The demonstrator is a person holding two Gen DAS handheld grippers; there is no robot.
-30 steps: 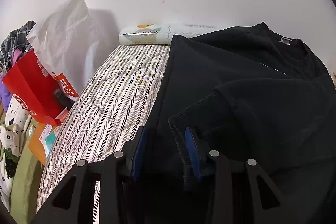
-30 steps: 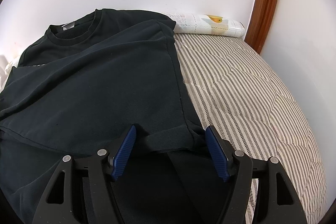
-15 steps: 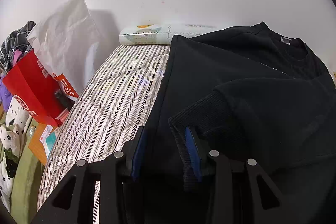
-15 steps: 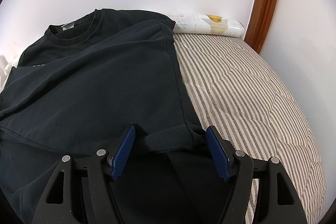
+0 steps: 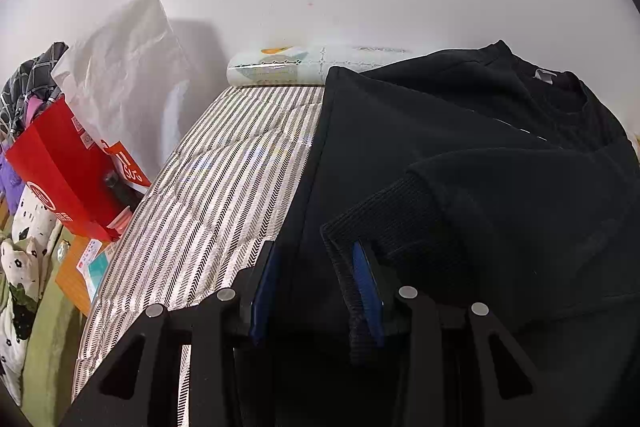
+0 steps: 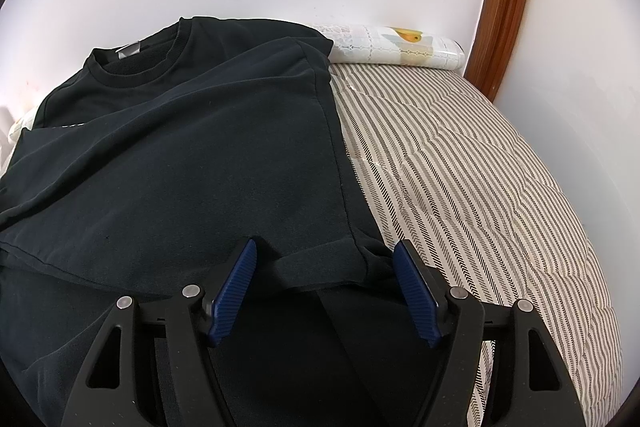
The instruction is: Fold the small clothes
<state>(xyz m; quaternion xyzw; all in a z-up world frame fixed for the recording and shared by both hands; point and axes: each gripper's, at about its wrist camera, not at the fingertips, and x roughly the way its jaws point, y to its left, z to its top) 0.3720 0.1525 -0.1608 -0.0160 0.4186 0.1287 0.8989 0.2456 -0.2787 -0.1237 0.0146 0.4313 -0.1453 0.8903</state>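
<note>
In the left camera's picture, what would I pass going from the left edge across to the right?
Plaid clothes pile → red bag → crumpled white paper bag → striped mattress → black sweatshirt, lying on the mattress.

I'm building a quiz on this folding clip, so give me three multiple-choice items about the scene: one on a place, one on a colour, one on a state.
1. Where does the patterned roll lie?
A. along the wall behind the sweatshirt
B. on the floor
C. inside the red box

2. What colour is the sweatshirt?
A. red
B. black
C. white

3. How does the right gripper stand?
A. shut on the collar
B. out of view
C. open over the sweatshirt's hem

Answers: 1 A, it rests at the far edge of the striped mattress; 2 B, dark all over; 3 C, its blue pads are wide apart either side of the hem.
</note>
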